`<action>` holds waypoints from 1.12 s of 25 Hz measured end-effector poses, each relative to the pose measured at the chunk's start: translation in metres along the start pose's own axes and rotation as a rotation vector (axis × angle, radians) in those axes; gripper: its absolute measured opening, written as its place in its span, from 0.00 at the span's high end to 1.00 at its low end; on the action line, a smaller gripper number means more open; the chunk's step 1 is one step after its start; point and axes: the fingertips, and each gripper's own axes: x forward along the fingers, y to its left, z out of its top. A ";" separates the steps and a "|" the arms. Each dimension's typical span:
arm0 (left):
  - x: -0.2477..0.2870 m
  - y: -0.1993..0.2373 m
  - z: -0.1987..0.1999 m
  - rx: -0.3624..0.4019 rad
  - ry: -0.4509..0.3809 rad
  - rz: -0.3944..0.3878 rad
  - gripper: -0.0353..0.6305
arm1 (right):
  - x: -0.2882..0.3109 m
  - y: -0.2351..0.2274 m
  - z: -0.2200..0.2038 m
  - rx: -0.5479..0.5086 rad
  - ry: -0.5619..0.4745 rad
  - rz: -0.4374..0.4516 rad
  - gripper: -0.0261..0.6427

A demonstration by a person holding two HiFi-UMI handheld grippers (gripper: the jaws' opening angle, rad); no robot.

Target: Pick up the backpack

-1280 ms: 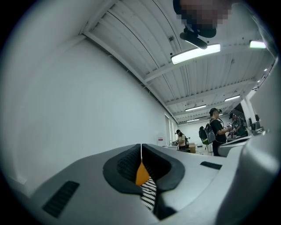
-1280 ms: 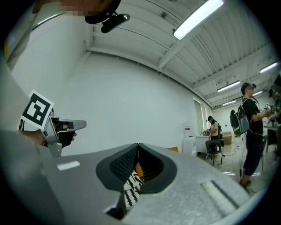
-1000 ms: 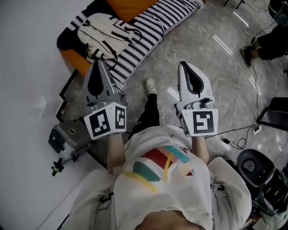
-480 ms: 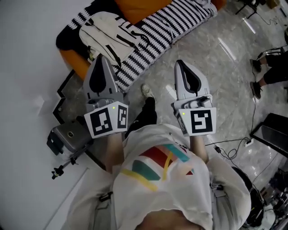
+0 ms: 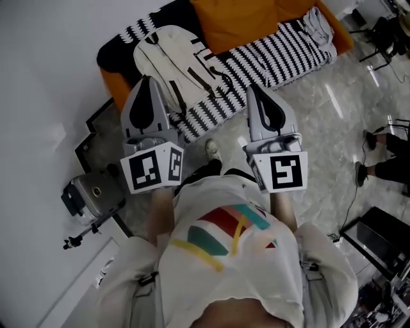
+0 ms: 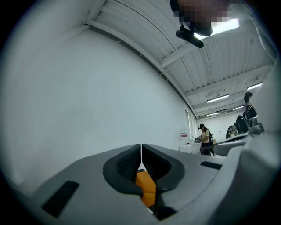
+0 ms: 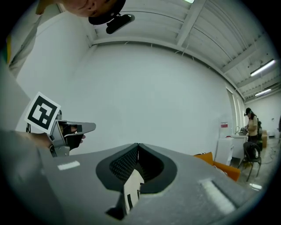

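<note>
A cream backpack [image 5: 174, 63] with dark straps lies flat on the black-and-white striped cover [image 5: 275, 48] of an orange sofa [image 5: 240, 16]. My left gripper [image 5: 146, 79] is shut and empty, its tip just short of the backpack's near left edge in the head view. My right gripper [image 5: 252, 86] is also shut and empty, its tip over the cover's front edge to the backpack's right. In the left gripper view the shut jaws [image 6: 141, 146] face a white wall, with orange showing below them. The right gripper view shows shut jaws [image 7: 138, 144] and the left gripper [image 7: 66, 128] beside them.
A grey device on a tripod [image 5: 90, 195] stands on the floor at my left, by the white wall [image 5: 45, 77]. A grey cloth [image 5: 318, 25] lies at the sofa's far end. Another person's legs [image 5: 384, 168] and a black case [image 5: 378, 237] are at the right.
Both grippers, still shut, have come closer to the sofa. The backpack and sofa now sit nearer the middle of the head view, with the gripper tips at the sofa's edge.
</note>
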 end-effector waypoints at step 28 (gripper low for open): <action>0.044 0.034 0.013 0.053 -0.026 0.391 0.92 | 0.125 -0.012 0.020 -0.020 -0.034 0.420 0.95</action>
